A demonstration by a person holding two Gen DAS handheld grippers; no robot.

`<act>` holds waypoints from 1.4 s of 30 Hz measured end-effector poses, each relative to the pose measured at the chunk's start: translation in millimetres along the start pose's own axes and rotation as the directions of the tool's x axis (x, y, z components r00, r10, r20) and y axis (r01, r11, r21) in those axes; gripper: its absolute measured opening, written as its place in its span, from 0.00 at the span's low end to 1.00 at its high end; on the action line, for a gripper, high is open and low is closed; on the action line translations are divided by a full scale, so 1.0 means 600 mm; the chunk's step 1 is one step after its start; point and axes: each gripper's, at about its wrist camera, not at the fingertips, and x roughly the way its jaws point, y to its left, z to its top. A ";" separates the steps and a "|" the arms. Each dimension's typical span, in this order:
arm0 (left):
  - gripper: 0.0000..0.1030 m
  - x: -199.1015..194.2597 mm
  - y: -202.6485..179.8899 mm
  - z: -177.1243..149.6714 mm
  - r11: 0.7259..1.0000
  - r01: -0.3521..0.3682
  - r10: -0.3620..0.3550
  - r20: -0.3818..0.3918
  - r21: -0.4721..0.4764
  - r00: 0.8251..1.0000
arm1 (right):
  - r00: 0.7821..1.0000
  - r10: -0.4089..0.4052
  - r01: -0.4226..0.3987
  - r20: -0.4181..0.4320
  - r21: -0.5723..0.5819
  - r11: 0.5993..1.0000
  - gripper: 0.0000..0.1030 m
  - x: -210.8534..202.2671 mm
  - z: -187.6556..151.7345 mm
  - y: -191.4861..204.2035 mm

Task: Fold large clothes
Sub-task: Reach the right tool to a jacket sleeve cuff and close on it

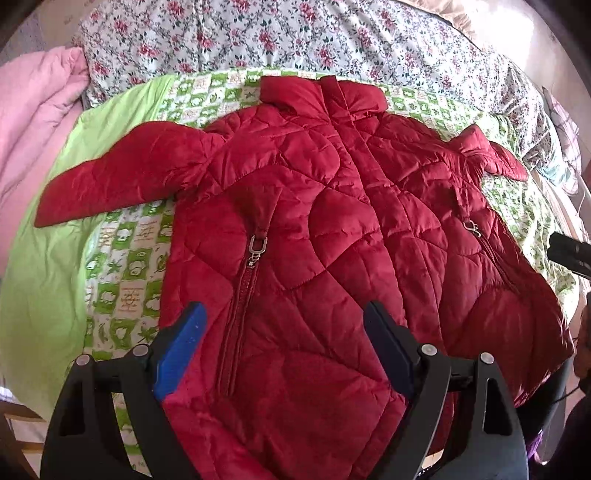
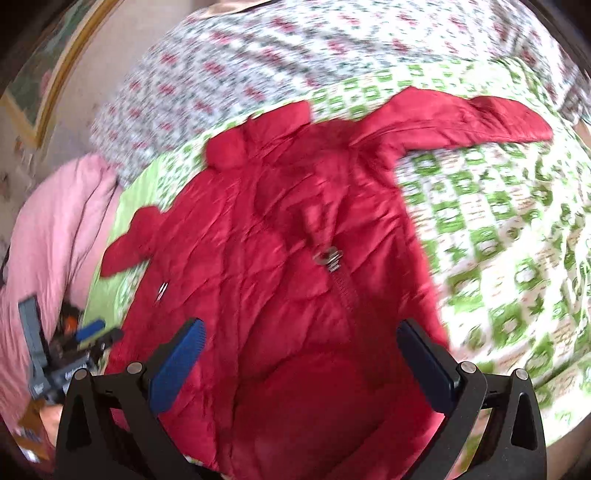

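A red quilted jacket (image 1: 317, 221) lies spread front-up on a green patterned cover (image 1: 125, 258), collar far, both sleeves out to the sides. My left gripper (image 1: 284, 317) is open and empty, hovering over the jacket's lower left part near a pocket zip (image 1: 255, 251). My right gripper (image 2: 301, 332) is open and empty over the jacket's (image 2: 280, 258) lower right part, near the other pocket zip (image 2: 330, 260). The right wrist view is blurred. The left gripper (image 2: 88, 332) shows at the left edge of the right wrist view; the right gripper's tip (image 1: 569, 253) shows at the right edge of the left wrist view.
A floral sheet (image 1: 295, 33) covers the bed beyond the green cover (image 2: 498, 221). A pink quilt (image 1: 33, 122) is bunched at the left side. A framed picture (image 2: 40, 85) hangs on the wall at far left.
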 end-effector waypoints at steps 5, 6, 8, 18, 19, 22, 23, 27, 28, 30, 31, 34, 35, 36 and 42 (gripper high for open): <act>0.85 0.024 0.006 0.024 1.000 0.014 -0.014 -0.002 -0.019 1.000 | 0.998 0.052 -0.056 0.038 0.106 0.993 1.00 0.011 0.048 -0.070; 0.85 0.027 0.007 0.029 1.000 0.001 -0.001 0.004 -0.017 1.000 | 0.998 0.048 -0.054 0.051 0.125 0.991 1.00 0.013 0.059 -0.084; 0.85 0.032 0.011 0.039 0.999 -0.028 0.029 0.027 -0.029 0.999 | 0.997 0.016 -0.028 0.069 0.163 0.986 1.00 0.015 0.080 -0.113; 0.85 0.068 0.032 0.082 0.989 0.056 -0.047 0.069 -0.137 0.996 | 0.977 -0.030 -0.047 0.211 0.350 0.935 0.98 0.027 0.196 -0.281; 0.85 0.071 0.029 0.086 0.991 0.053 -0.045 0.064 -0.124 0.997 | 0.972 -0.040 -0.050 0.232 0.371 0.927 0.95 0.029 0.206 -0.302; 0.85 0.080 0.018 0.095 0.996 0.041 -0.037 0.048 -0.081 0.998 | 0.951 -0.080 -0.077 0.298 0.478 0.875 0.83 0.033 0.234 -0.382; 0.85 0.083 0.014 0.097 0.997 0.031 -0.028 0.049 -0.068 0.998 | 0.947 -0.085 -0.086 0.309 0.502 0.861 0.78 0.035 0.243 -0.403; 0.85 0.096 0.001 0.107 1.000 0.001 0.000 0.043 -0.024 0.999 | 0.936 -0.119 -0.109 0.331 0.596 0.795 0.68 0.056 0.268 -0.484; 0.85 0.100 -0.001 0.109 1.000 0.005 -0.005 0.039 -0.021 0.999 | 0.935 -0.133 -0.102 0.329 0.608 0.787 0.66 0.061 0.273 -0.496; 0.85 0.107 -0.005 0.113 1.000 0.012 -0.012 0.027 -0.016 1.000 | 0.933 -0.147 -0.099 0.328 0.626 0.774 0.63 0.076 0.286 -0.522; 0.85 0.111 -0.009 0.116 1.000 0.014 -0.014 0.023 -0.010 1.000 | 0.934 -0.153 -0.094 0.324 0.634 0.768 0.61 0.082 0.292 -0.530; 0.85 0.120 -0.024 0.123 1.000 0.011 -0.011 0.013 0.011 1.000 | 0.935 -0.169 -0.079 0.311 0.649 0.757 0.60 0.104 0.307 -0.557; 0.85 0.122 -0.027 0.124 1.000 0.011 -0.011 0.010 0.016 1.000 | 0.937 -0.172 -0.074 0.303 0.656 0.751 0.60 0.110 0.310 -0.562; 0.85 0.125 -0.031 0.126 1.000 0.011 -0.011 0.007 0.022 1.000 | 0.938 -0.170 -0.083 0.302 0.671 0.736 0.60 0.120 0.312 -0.573; 0.85 0.133 -0.047 0.135 0.999 0.008 -0.008 0.010 0.051 1.000 | 0.930 -0.169 -0.109 0.325 0.686 0.719 0.42 0.143 0.330 -0.602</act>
